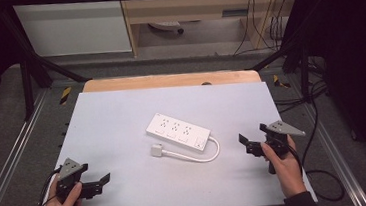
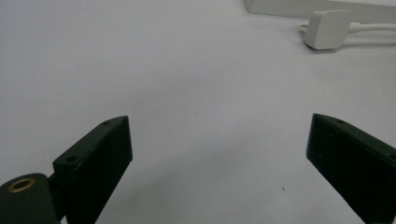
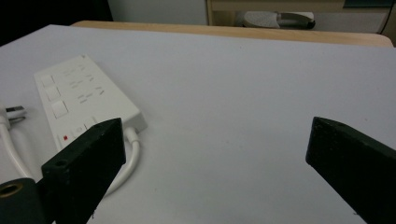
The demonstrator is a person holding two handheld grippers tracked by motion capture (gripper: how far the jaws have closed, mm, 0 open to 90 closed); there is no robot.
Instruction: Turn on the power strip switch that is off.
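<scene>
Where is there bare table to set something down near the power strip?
Bare white table lies left of the power strip, out to the left gripper, and beyond the strip toward the far wooden edge. It is crowded just in front of the strip, where its plug and looped cable lie.

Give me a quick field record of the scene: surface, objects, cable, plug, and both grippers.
surface: white tabletop
object: white rectangular plastic power strip, lying flat near the centre, sockets up
cable: white cord looping from the strip's right end back toward the left
plug: white plug, lying on the table just in front of the strip, unplugged
left gripper: open, fingers empty, near front-left edge
right gripper: open, fingers empty, right of the strip
contact: neither gripper touches the strip
</scene>
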